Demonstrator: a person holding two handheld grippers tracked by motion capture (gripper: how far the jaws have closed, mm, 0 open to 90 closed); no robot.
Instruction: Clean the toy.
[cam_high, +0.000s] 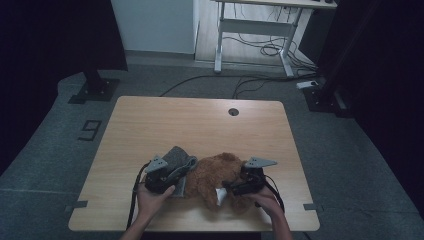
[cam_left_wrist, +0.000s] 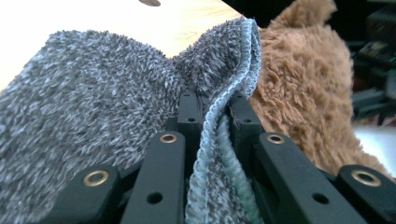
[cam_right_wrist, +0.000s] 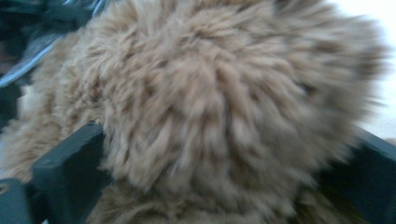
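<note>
The brown, shaggy plush toy (cam_high: 212, 175) lies near the front edge of the light wooden table (cam_high: 200, 125), between the two hand-held grippers. The left gripper (cam_high: 181, 172) sits just beside the toy's left flank, and its black jaws are clamped tight on the ribbed hem of a grey, fuzzy knitted cloth (cam_left_wrist: 93, 93); in the left gripper view the hem (cam_left_wrist: 219, 140) runs straight down between the two jaws, with the brown fur (cam_left_wrist: 299, 93) right behind it. The right gripper (cam_high: 231, 188) is at the toy's right side, its jaws standing wide apart with a rounded lump of the toy's fur (cam_right_wrist: 224, 102) bulging between them. Whether the pads press on the fur I cannot tell from the blurred close view.

The toy is thick-piled and tan-brown, with a small ear-like bump at its top. A white tag (cam_high: 220, 195) shows at its lower right. The grey cloth spreads up and to the left from the toy, lying on the table.

Behind the toy the tabletop is bare as far as a round cable hole (cam_high: 233, 111) near the far edge. In front, only a narrow strip of table lies between the hands and the near edge.
</note>
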